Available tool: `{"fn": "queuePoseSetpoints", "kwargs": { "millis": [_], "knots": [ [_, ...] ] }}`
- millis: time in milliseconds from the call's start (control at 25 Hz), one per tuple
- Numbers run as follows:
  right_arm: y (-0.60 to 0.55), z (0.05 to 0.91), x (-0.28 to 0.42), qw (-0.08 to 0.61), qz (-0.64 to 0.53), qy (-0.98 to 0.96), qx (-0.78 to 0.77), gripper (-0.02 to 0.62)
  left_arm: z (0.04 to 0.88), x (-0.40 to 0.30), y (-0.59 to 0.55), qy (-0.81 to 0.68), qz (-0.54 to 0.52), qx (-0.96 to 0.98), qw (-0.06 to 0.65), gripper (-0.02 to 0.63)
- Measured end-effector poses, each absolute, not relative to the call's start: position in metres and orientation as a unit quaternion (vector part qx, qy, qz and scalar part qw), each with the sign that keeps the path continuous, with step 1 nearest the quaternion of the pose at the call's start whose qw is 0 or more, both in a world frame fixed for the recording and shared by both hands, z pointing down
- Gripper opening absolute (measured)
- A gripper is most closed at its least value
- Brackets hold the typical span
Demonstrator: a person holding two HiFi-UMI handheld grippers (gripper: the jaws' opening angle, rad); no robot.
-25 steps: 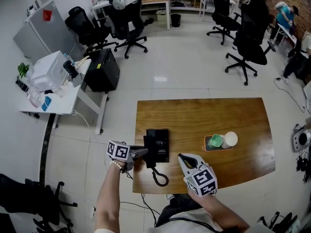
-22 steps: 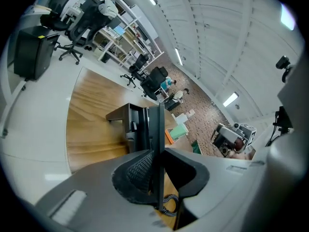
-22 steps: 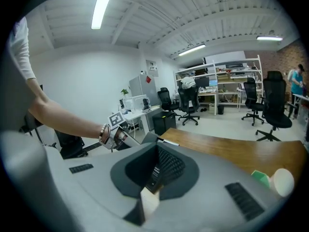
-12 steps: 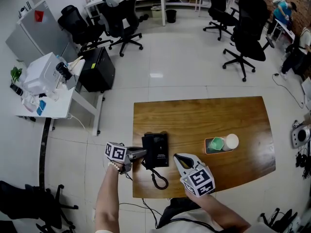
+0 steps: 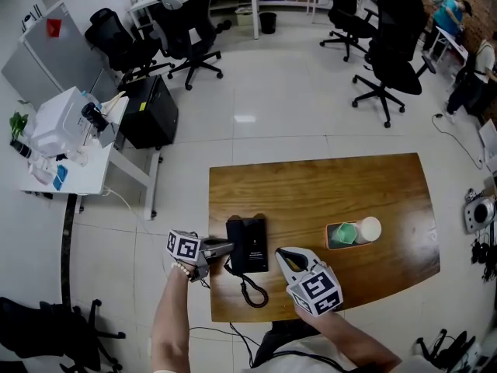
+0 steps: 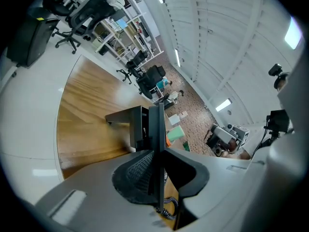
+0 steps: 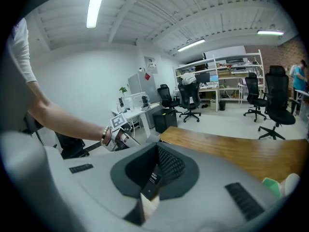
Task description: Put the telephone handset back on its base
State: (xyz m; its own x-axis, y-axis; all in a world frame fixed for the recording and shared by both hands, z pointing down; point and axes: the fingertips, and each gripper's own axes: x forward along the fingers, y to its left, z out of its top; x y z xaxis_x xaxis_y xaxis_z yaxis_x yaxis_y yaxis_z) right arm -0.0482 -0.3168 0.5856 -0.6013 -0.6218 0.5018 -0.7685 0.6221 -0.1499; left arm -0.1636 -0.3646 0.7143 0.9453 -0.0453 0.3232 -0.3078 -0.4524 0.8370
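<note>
Black handset (image 5: 234, 261): clamped in left tool (image 5: 226, 245), along left side of base (image 5: 255, 243) on wooden tabletop (image 5: 349, 193); seating unclear. Right tool (image 5: 286, 259): jaws together, empty. Risk: if released off its cradle, coiled cord (image 5: 255, 290) could drag handset sideways.

Left gripper (image 5: 227, 246), on a bare outstretched forearm (image 5: 172, 317), is clamped on the handset (image 6: 157, 134); right gripper (image 5: 283, 254), to its right, has its jaws pressed together, empty.
</note>
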Motion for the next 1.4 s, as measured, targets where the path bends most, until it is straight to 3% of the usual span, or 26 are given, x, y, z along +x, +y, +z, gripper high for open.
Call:
{"fn": "queuePoseSetpoints", "kwargs": {
  "millis": [480, 800, 960, 1400],
  "knots": [
    [-0.322, 0.593, -0.04, 0.21, 0.192, -0.871, 0.4, 0.0, 0.727, -0.161, -0.369, -0.093, 0.117, 0.827, 0.542, 0.071],
    [-0.322, 0.595, -0.042, 0.21, 0.196, -0.872, 0.396, 0.0, 0.736, -0.167, -0.372, -0.119, 0.134, 0.826, 0.535, 0.127],
    [-0.32, 0.596, -0.041, 0.211, 0.198, -0.873, 0.392, 0.0, 0.742, -0.171, -0.373, -0.157, 0.143, 0.821, 0.529, 0.196],
    [-0.31, 0.577, -0.036, 0.197, 0.174, -0.879, 0.399, 0.0, 0.689, -0.213, -0.355, -0.333, 0.058, 0.82, 0.462, 0.192]
  ]
}}
